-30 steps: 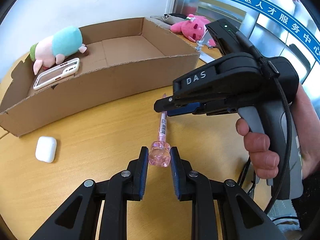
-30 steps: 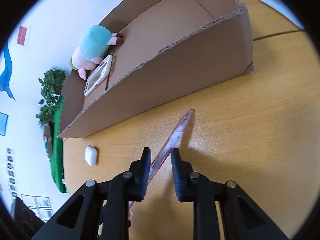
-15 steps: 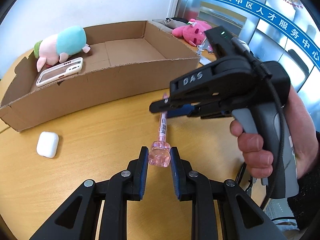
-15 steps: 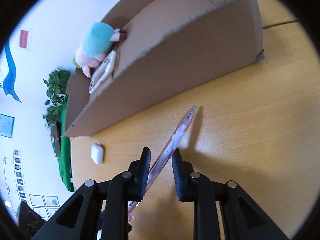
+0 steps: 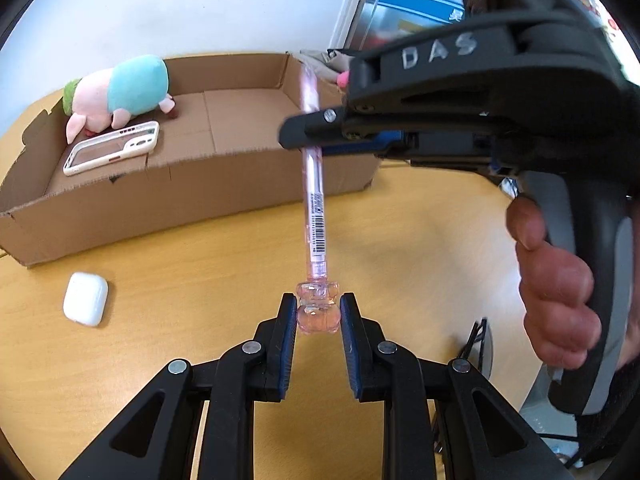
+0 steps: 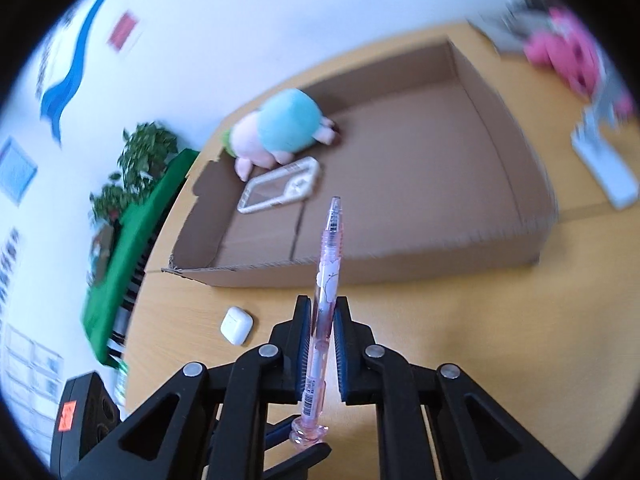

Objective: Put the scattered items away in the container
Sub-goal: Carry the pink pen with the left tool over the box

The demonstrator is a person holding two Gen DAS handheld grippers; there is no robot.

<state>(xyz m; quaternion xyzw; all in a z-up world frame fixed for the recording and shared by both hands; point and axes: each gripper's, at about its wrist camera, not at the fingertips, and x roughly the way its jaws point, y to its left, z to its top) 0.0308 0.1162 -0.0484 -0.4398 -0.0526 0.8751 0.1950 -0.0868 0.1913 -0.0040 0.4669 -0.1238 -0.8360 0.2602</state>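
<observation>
Handing over the pink pen [image 6: 326, 300]: right gripper [image 6: 323, 312] fingers just closed on its barrel, left gripper [image 5: 319, 314] fingers clamped on its charm end, next loosening left, carrying into cardboard box [image 6: 400, 256].

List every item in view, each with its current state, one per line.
pink pen: lifted off the table, tip toward the box
right gripper: jaws just closed, shut on the pen barrel
left gripper: shut on the pen's bear-shaped cap
cardboard box: open-topped
plush toy: lying in the box
phone case: lying in the box
earbuds case: closed, on the table
</observation>
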